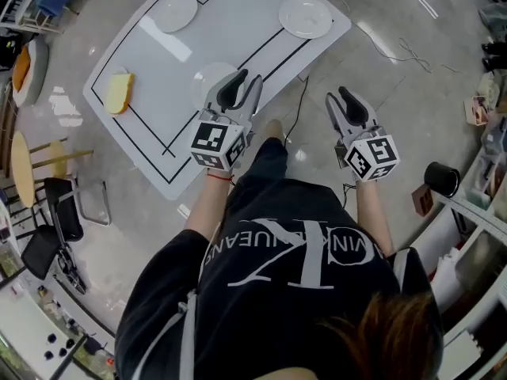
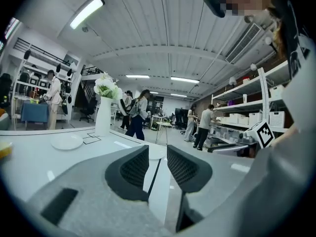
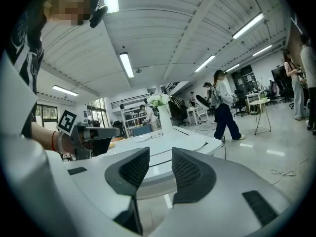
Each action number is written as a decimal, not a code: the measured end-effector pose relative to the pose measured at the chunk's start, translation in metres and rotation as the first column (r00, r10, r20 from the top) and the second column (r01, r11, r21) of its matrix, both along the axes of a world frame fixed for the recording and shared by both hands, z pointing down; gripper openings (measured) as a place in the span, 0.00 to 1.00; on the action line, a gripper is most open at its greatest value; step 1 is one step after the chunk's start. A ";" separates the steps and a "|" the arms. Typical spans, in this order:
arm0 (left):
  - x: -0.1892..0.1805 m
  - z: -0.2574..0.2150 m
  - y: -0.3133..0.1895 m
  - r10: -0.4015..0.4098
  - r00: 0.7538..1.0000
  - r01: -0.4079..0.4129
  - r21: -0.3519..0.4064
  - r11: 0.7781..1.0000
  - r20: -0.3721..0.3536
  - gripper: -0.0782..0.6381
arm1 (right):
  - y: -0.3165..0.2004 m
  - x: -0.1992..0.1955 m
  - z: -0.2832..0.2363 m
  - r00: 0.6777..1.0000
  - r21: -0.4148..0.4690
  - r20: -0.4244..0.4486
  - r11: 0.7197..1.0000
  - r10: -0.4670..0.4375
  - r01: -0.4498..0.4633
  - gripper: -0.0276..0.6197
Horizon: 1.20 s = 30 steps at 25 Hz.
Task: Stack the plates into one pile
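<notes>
Three white plates lie apart on the white table (image 1: 142, 70): one at the far left (image 1: 174, 12), one at the far right (image 1: 305, 17), and a near plate (image 1: 207, 81) close to the front edge. My left gripper (image 1: 244, 79) hovers over the near plate's right side, open, nothing between its jaws. In the left gripper view the near plate (image 2: 156, 152) shows past the left gripper (image 2: 158, 154) and the far left plate (image 2: 66, 141) lies beyond. My right gripper (image 1: 342, 95) is off the table's right corner above the floor, open and empty (image 3: 160, 157).
A yellow spongy block (image 1: 119, 92) lies at the table's left edge. A white vase of flowers (image 2: 103, 113) stands at the far side. Chairs and stools (image 1: 55, 204) stand on the left, shelves and a black cylinder (image 1: 441, 178) on the right. Cables (image 1: 404, 50) cross the floor.
</notes>
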<state>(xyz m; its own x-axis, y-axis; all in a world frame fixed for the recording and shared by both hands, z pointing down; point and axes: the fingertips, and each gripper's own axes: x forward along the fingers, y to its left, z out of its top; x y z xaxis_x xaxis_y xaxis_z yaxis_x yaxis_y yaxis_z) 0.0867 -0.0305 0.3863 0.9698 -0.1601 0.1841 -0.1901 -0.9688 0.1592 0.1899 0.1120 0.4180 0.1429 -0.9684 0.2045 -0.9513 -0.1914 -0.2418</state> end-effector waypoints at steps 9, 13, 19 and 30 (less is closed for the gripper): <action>0.080 0.004 -0.030 0.086 0.996 -0.086 -0.045 0.995 0.008 0.28 | -0.041 0.057 0.006 0.999 -0.030 0.019 0.999 0.035 -0.035 0.24; 0.107 0.007 -0.045 0.109 0.994 -0.108 -0.078 0.991 0.000 0.28 | -0.066 0.076 0.007 1.000 -0.041 0.019 0.999 0.025 -0.024 0.24; 0.131 0.025 -0.059 0.091 0.995 -0.084 -0.141 0.986 0.046 0.28 | -0.094 0.102 0.015 0.999 -0.074 0.040 0.997 -0.009 0.012 0.25; 0.173 0.080 -0.081 -0.060 0.959 0.144 -0.294 0.945 0.277 0.31 | -0.152 0.168 0.046 0.969 -0.225 0.074 0.943 -0.235 0.246 0.25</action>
